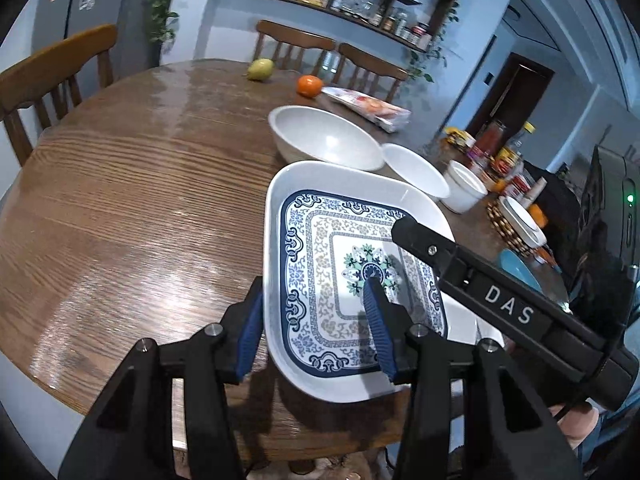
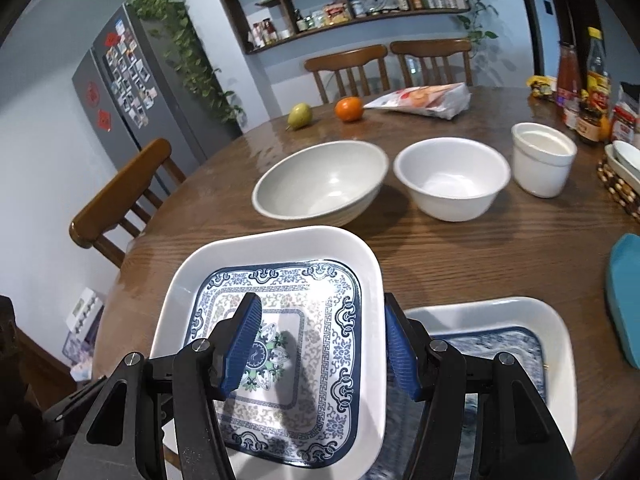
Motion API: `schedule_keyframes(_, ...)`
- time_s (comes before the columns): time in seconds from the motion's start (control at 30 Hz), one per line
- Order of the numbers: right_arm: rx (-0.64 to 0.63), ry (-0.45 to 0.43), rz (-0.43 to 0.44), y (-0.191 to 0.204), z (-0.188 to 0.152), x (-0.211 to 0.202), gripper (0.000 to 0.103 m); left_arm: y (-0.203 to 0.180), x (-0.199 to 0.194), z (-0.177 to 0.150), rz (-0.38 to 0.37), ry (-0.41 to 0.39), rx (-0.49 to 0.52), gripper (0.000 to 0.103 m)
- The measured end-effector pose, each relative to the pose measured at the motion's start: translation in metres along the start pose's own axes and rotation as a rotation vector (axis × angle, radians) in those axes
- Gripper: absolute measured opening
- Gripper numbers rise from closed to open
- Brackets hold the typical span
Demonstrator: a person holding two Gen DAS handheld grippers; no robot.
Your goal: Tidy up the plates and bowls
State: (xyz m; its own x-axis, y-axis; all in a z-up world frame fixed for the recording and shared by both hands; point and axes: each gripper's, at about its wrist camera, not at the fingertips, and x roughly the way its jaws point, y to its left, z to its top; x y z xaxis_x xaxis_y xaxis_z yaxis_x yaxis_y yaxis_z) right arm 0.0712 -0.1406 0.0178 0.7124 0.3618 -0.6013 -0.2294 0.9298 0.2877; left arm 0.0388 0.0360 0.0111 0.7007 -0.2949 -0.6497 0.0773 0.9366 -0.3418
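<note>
A square white plate with a blue pattern [image 1: 316,240] [image 2: 320,320] hangs over the near edge of the round wooden table [image 1: 140,200], held from both sides. My left gripper [image 1: 314,286] is shut on its left wall, one pad outside the rim and one inside. My right gripper [image 2: 320,299] is shut on the right wall in the same way. A second square plate with a dark blue pattern [image 2: 500,344] lies just right of it, partly under its edge. Behind stand a grey bowl [image 2: 320,176], a white bowl [image 2: 452,176] and a white cup-shaped bowl [image 2: 544,156].
A pear [image 2: 299,115], an orange [image 2: 349,109] and a snack packet [image 2: 424,100] lie at the table's far side. Bottles and jars [image 2: 588,92] crowd the right edge beside a teal plate [image 2: 626,300]. Wooden chairs [image 1: 56,76] ring the table.
</note>
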Motion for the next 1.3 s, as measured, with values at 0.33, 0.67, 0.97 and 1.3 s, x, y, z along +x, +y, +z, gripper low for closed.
schedule_keyframes(0.33, 0.066, -0.052, -0.065, -0.036, -0.01, -0.028, 0.063, -0.033, 0.018, -0.01, -0.069, 0.065, 0.061, 0.046)
schedule_keyframes(0.67, 0.118, -0.077, -0.111, -0.07, -0.019, -0.044, 0.063, -0.064, 0.032, -0.016, -0.109, 0.105, 0.128, 0.049)
schedule_keyframes(0.97, 0.16, -0.08, -0.148, -0.09, -0.029, -0.049, 0.063, -0.082, 0.043, -0.023, -0.107, 0.14, 0.177, 0.049)
schedule_keyframes(1.3, 0.165, -0.079, -0.177, -0.097, -0.032, -0.048, 0.063, -0.09, 0.048, -0.027, -0.105, 0.166, 0.207, 0.049)
